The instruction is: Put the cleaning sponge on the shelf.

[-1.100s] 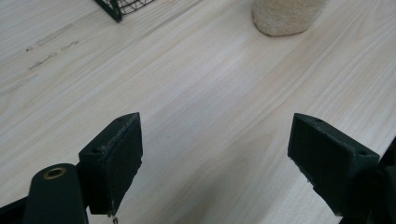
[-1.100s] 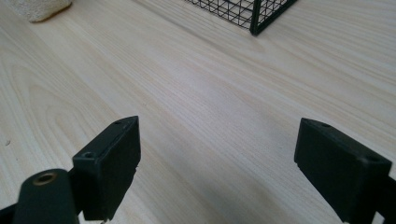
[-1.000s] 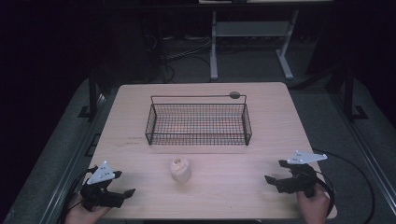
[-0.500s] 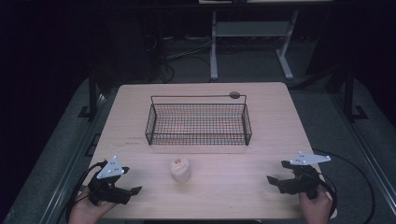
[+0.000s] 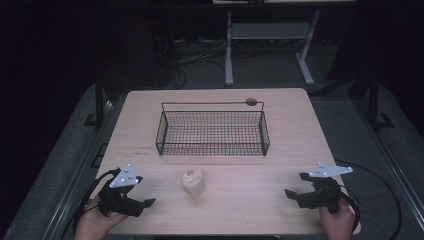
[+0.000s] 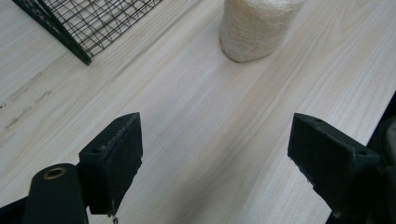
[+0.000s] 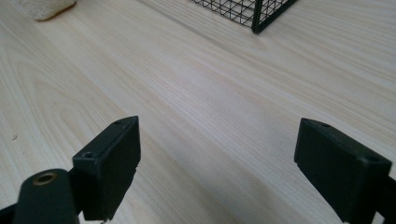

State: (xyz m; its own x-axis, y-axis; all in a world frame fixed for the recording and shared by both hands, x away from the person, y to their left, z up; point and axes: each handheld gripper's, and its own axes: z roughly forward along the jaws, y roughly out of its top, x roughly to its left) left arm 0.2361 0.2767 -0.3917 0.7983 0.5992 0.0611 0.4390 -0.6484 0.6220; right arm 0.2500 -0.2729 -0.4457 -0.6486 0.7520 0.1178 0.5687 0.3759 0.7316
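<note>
Pale wooden table (image 5: 295, 135) carries a black wire basket (image 5: 212, 128), nothing visible inside. Just before the basket stands a cream loofah sponge (image 5: 193, 180), between the left gripper (image 5: 142, 205) and right gripper (image 5: 295, 192), both spread, touching neither.

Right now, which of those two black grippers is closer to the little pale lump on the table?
The left gripper: it sits nearer the pale loofah-like piece and points at it. The right gripper lies farther off, beyond bare wood.

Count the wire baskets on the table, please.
1. The wire basket stands at the middle of the table, toward its far side, beyond the pale sponge-like roll.
</note>
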